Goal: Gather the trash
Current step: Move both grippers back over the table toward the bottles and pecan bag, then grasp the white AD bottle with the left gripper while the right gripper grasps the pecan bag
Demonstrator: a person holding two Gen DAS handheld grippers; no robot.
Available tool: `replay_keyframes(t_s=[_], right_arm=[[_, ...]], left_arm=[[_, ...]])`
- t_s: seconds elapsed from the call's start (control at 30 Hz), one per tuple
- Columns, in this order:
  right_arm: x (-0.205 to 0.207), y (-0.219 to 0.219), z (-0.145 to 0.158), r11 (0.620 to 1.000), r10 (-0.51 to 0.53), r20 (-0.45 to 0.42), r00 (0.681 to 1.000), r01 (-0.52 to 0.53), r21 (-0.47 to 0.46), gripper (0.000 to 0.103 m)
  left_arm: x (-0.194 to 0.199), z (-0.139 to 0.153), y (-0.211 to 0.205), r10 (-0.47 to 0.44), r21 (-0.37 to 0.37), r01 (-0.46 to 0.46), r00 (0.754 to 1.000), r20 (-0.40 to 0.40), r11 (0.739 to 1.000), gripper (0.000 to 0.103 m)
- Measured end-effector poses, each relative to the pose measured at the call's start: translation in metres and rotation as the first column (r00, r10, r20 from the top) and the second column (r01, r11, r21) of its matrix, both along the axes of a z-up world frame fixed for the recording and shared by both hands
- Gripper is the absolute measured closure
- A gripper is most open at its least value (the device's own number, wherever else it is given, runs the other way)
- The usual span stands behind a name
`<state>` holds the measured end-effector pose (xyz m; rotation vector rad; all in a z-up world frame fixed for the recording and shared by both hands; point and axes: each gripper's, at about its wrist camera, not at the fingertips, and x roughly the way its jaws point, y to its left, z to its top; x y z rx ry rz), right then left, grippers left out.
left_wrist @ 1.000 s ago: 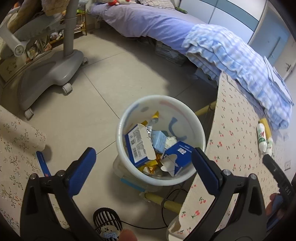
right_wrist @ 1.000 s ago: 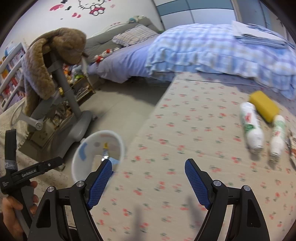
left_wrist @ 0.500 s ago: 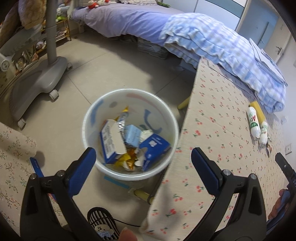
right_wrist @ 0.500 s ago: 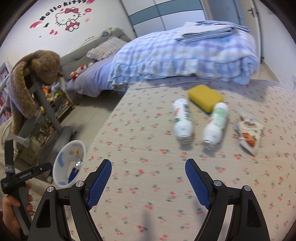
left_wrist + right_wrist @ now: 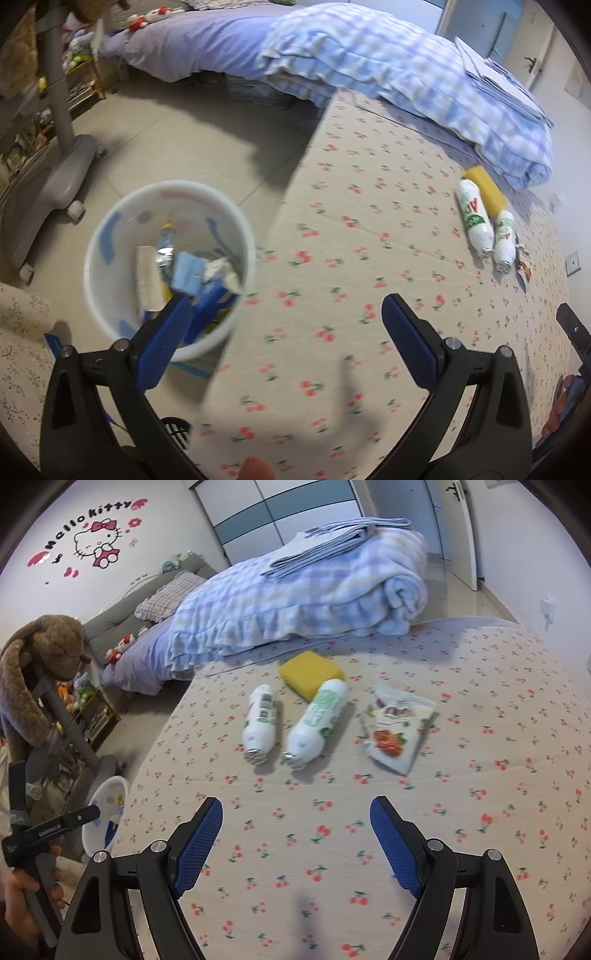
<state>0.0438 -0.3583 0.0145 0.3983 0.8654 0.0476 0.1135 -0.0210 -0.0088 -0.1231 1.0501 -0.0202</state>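
Note:
A white trash bin (image 5: 110, 295) with cartons and wrappers in it stands on the floor beside the cherry-print table (image 5: 369, 258); it also shows in the right wrist view (image 5: 99, 801). On the table lie two white bottles (image 5: 260, 720) (image 5: 319, 722), a yellow sponge (image 5: 310, 672) and a snack packet (image 5: 395, 731). The bottles (image 5: 474, 218) and sponge (image 5: 485, 186) show far right in the left wrist view. My left gripper (image 5: 286, 321) is open and empty over the table edge next to the bin. My right gripper (image 5: 295, 825) is open and empty, short of the bottles.
A bed with a blue checked blanket (image 5: 314, 587) borders the table's far side. A grey rolling chair base (image 5: 48, 184) stands on the floor left of the bin. A plush toy (image 5: 33, 668) hangs on the chair.
Both grippers swung right, away from the bin and over the table. The bottles, sponge and packet now sit centred ahead of the right gripper. Both stayed open.

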Motion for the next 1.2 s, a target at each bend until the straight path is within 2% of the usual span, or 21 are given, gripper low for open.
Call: replay_keyframes(t_s=[0.37, 0.73, 0.87, 1.0, 1.13, 1.2], right_arm=[[-0.005, -0.06, -0.011, 0.996, -0.091, -0.039, 0.995, 0.09, -0.008, 0.019], [0.02, -0.091, -0.029, 0.99, -0.138, -0.082, 0.987, 0.135, -0.042, 0.019], [0.038, -0.099, -0.04, 0.988, -0.151, -0.102, 0.983, 0.147, -0.046, 0.019], [0.054, -0.101, -0.05, 0.987, -0.162, -0.127, 0.979, 0.163, -0.007, 0.019], [0.07, -0.097, -0.056, 0.988, -0.154, -0.138, 0.978, 0.157, 0.008, 0.019], [0.077, -0.092, -0.059, 0.99, -0.142, -0.144, 0.979, 0.144, 0.002, 0.019]], left_arm=[[0.02, -0.009, -0.086, -0.126, -0.058, 0.125, 0.992, -0.011, 0.99, 0.001], [0.059, -0.02, -0.163, -0.209, -0.167, 0.214, 0.977, 0.049, 0.962, 0.004], [0.075, -0.029, -0.177, -0.214, -0.195, 0.222, 0.975, 0.063, 0.955, 0.01], [0.088, -0.037, -0.186, -0.221, -0.239, 0.231, 0.973, 0.065, 0.943, 0.024], [0.097, -0.044, -0.191, -0.236, -0.271, 0.241, 0.97, 0.052, 0.932, 0.033], [0.099, -0.047, -0.193, -0.243, -0.267, 0.246, 0.969, 0.046, 0.932, 0.043]])
